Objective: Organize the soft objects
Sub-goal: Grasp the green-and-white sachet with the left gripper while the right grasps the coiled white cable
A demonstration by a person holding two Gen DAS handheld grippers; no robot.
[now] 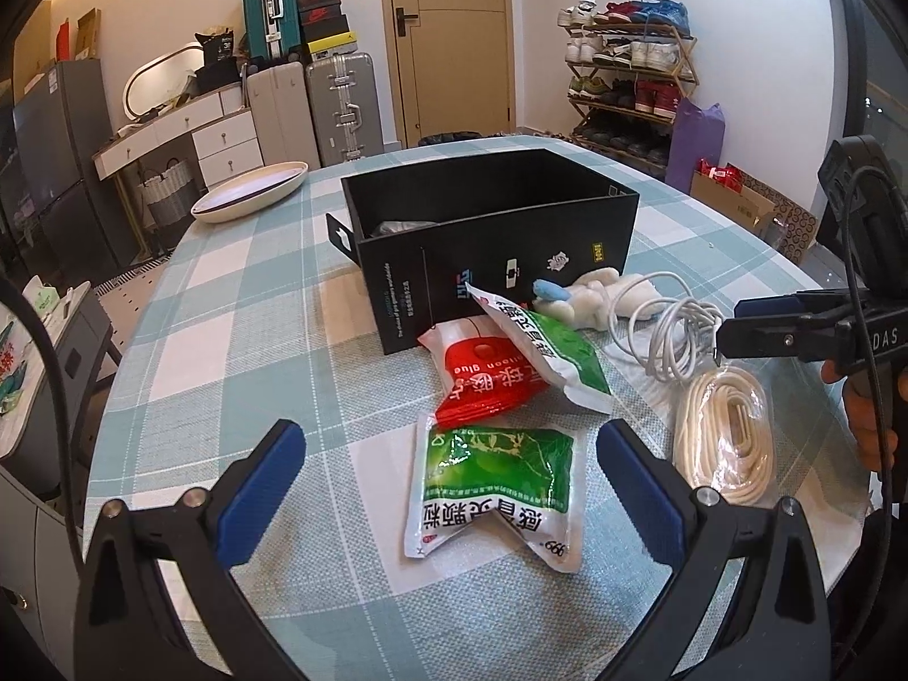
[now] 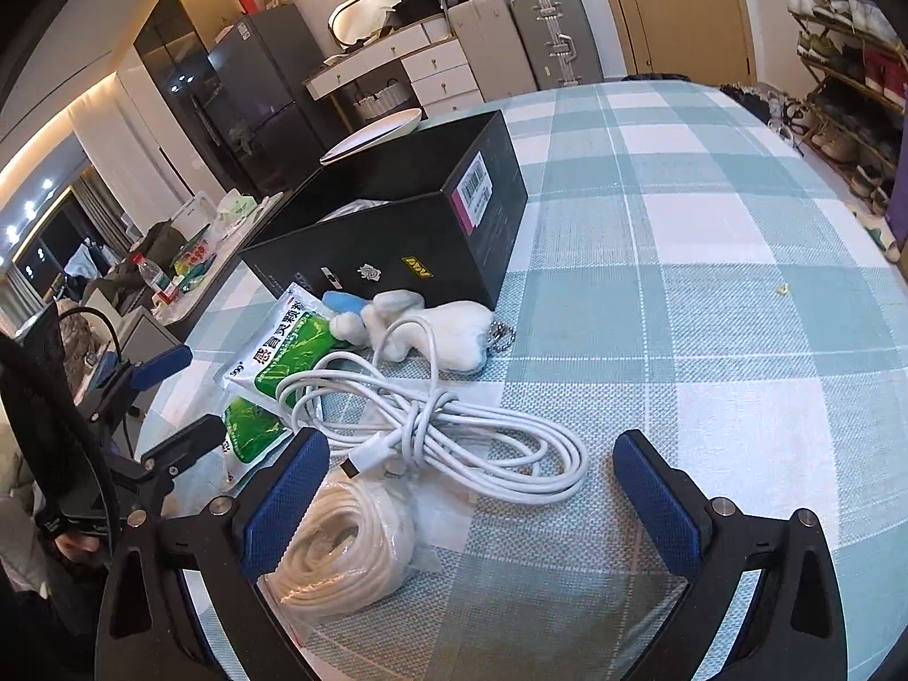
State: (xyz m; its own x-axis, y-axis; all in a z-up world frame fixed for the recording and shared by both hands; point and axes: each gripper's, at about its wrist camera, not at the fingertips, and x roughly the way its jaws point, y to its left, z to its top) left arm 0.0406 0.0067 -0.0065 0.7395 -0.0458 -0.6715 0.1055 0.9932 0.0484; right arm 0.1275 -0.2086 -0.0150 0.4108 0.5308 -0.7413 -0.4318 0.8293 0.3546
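Left gripper (image 1: 451, 488), fingers spread and empty, with a green sachet (image 1: 494, 488) lying between them at lower centre. Right gripper (image 2: 471, 502), likewise spread, frames a bagged rope coil (image 2: 340, 550) beside its left finger; white cable (image 2: 454, 425), plush toy (image 2: 431, 329) and black box (image 2: 397, 227) lie beyond.

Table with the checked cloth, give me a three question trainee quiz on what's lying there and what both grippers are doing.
1. True or false: the left gripper is shut on the green and white foil sachet.
2. Which lies nearest the right gripper? A) white plush toy B) bagged coil of cream cord C) red glue packet
3. Fill in: the open black cardboard box stands on the ___ tablecloth.

Key: 1 false; 2 B; 3 checked.
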